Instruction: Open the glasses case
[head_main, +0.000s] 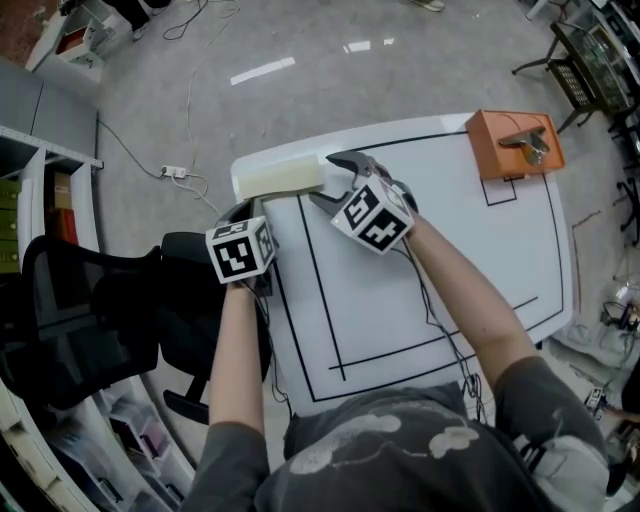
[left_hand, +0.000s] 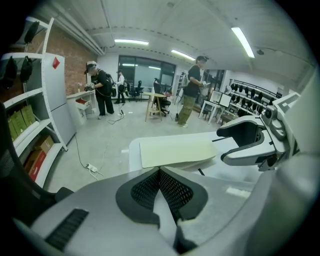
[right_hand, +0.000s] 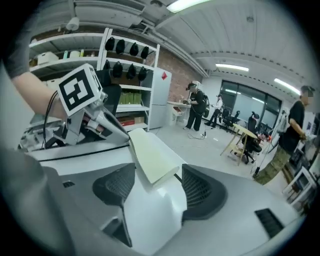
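The cream glasses case (head_main: 283, 177) sits shut at the far left corner of the white table (head_main: 450, 250), long axis along the far edge. The right gripper (right_hand: 157, 187) is closest, with its 2 jaws spread wide around the case's right end. The left gripper (left_hand: 160, 172) waits off the left edge, jaws pressed together and empty. There's an orange box (head_main: 512, 145) at the far right corner, with a workshop floor and shelving around the table.

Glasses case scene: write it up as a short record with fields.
glasses case: cream, lid looks shut, lying at the far left corner of the table
left claw: jaws together, empty, just short of the case
right claw: jaws apart, one end of the case between them, not clamped
other: orange box at the far right corner
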